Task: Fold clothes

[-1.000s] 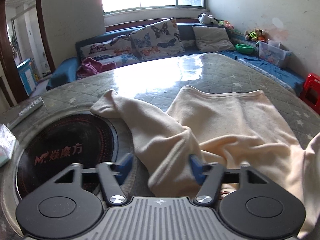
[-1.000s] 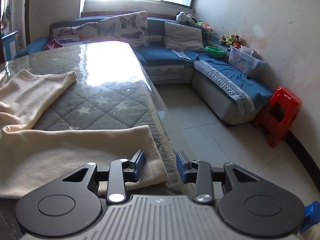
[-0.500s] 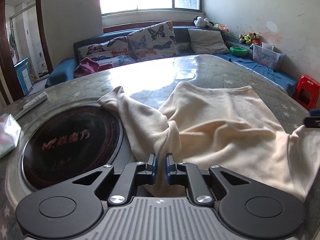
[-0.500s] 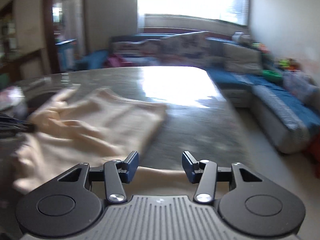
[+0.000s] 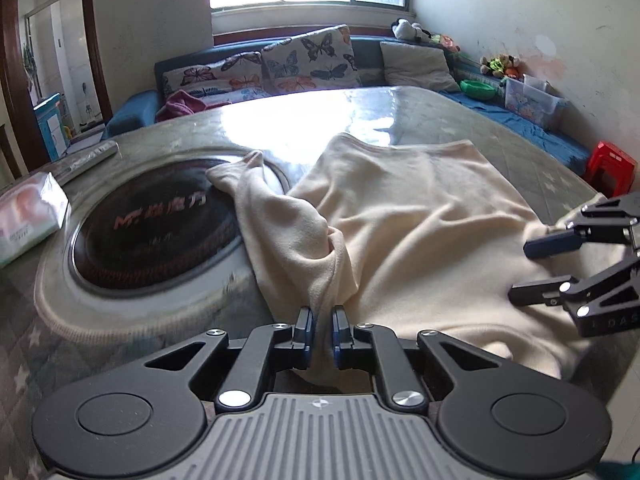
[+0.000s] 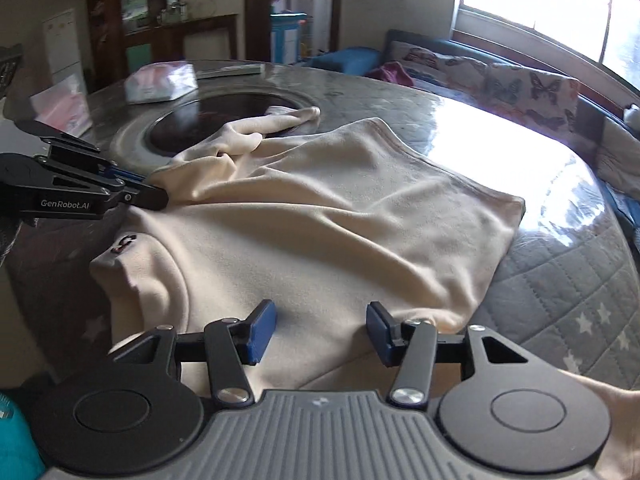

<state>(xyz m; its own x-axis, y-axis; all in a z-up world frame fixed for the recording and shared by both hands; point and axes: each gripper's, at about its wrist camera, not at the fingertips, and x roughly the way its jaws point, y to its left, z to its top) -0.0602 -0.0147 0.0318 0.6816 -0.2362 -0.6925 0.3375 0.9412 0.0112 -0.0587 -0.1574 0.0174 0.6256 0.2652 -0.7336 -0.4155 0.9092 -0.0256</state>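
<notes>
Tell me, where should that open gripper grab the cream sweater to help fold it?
Probably the near shoulder edge just right of the collar, approached from the table's near side. The right gripper, whose jaws have just been opening, hangs over flat fabric there, gripping nothing. The left gripper already pinches the cream sweater at the other shoulder, so a matching grip would let both lift evenly.

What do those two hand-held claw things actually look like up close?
Both match. The left claw and right claw have black metal linkage arms with silver rivets, blue pads on the fingertips, two round black discs and a ribbed grey body. White lettering on the side reads GenRobot.AI. No cables or sleeves show.
</notes>
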